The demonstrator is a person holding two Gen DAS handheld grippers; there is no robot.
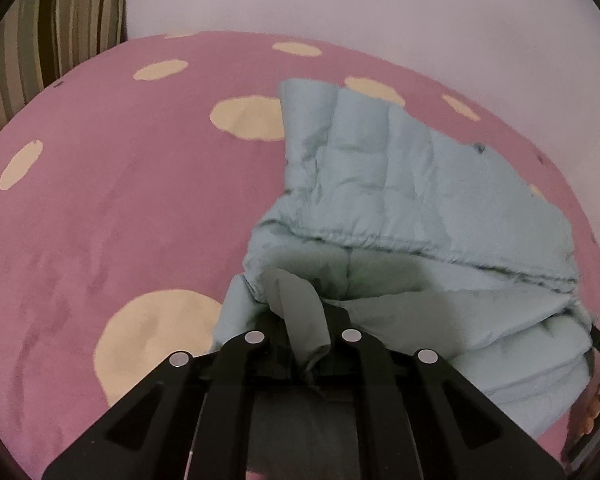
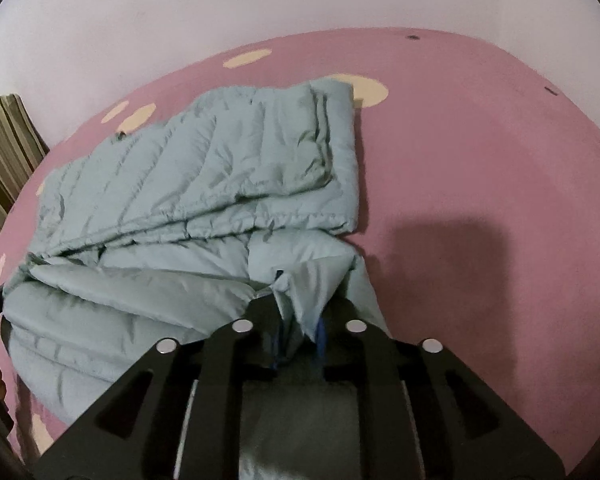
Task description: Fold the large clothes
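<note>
A pale blue quilted jacket (image 2: 204, 184) is laid folded on a pink spotted bedcover (image 2: 480, 184); its near edge is pinched in the barely parted left gripper (image 1: 302, 344) and right gripper (image 2: 300, 320)

Each hand-held gripper (image 1: 304, 320) (image 2: 296, 308) is matte black, angular, with round silver rivets.

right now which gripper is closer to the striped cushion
Left. The left gripper holds the jacket at the end toward the striped cushion; the right gripper holds the far end, with the jacket lying between.
</note>
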